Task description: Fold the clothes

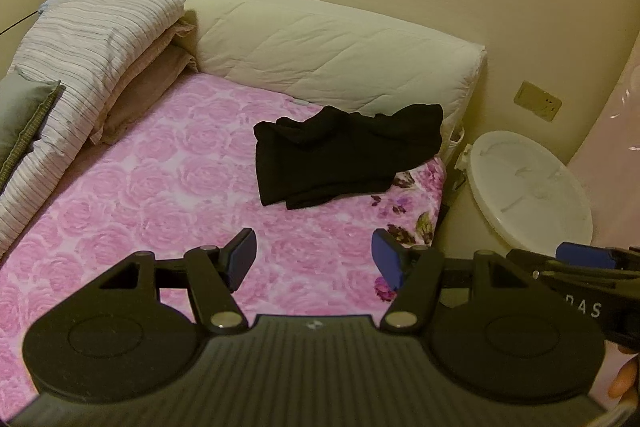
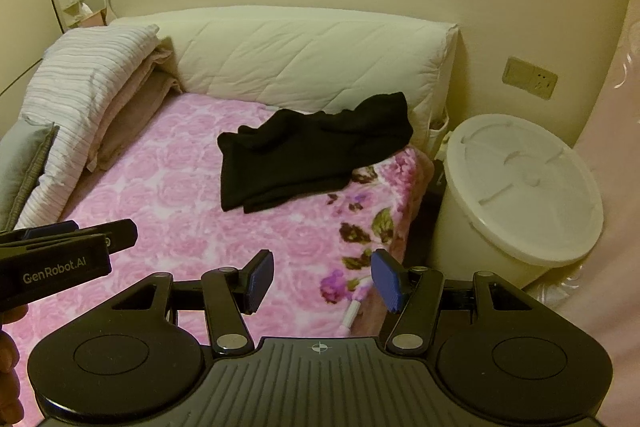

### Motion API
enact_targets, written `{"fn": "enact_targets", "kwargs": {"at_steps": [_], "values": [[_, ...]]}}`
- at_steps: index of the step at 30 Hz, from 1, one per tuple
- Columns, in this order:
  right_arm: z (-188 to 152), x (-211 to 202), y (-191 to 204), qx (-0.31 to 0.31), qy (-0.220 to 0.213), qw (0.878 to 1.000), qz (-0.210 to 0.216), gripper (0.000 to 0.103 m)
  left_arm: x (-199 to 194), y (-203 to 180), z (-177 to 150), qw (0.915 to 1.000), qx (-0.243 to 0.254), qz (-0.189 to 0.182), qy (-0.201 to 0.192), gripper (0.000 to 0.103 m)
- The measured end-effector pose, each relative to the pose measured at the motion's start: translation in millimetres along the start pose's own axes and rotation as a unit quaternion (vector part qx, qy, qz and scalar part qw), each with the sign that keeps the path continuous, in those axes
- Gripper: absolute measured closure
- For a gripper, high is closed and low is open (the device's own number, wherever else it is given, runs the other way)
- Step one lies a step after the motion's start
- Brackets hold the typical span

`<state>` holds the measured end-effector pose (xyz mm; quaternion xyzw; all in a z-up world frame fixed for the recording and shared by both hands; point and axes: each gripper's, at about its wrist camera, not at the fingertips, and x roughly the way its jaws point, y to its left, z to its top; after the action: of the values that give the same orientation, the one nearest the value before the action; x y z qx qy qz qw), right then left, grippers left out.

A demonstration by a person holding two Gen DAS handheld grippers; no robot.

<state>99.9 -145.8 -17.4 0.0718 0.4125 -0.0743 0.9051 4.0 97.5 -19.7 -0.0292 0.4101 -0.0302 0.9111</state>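
A black garment [image 1: 344, 155] was seen lying bunched and partly doubled over on the pink rose-patterned bedspread [image 1: 168, 195], toward one o'clock from the left gripper [image 1: 316, 259] and toward eleven o'clock from the right gripper [image 2: 322, 283], near the quilted cream bolster [image 1: 328, 47] at the far side of the bed. Both pairs of jaws were held wide apart with nothing between the blue pads, well short of the cloth. The heap could be read either as a garment waiting to be spread out or as one loosely folded and set aside; the stage could not be settled from this alone. A white lidded bin [image 2: 524, 183] stood off the bed's edge at two o'clock, and striped folded bedding [image 1: 92, 39] was piled at ten o'clock
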Motion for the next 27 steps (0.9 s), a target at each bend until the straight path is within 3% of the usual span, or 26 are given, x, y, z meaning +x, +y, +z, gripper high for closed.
{"fn": "enact_targets", "kwargs": {"at_steps": [27], "values": [[2.6,-1.8,0.6,-0.009,-0.009,1.0,0.003,0.045,-8.1,5.3,-4.6,0.9999,-0.005,0.014,0.002,0.043]]}}
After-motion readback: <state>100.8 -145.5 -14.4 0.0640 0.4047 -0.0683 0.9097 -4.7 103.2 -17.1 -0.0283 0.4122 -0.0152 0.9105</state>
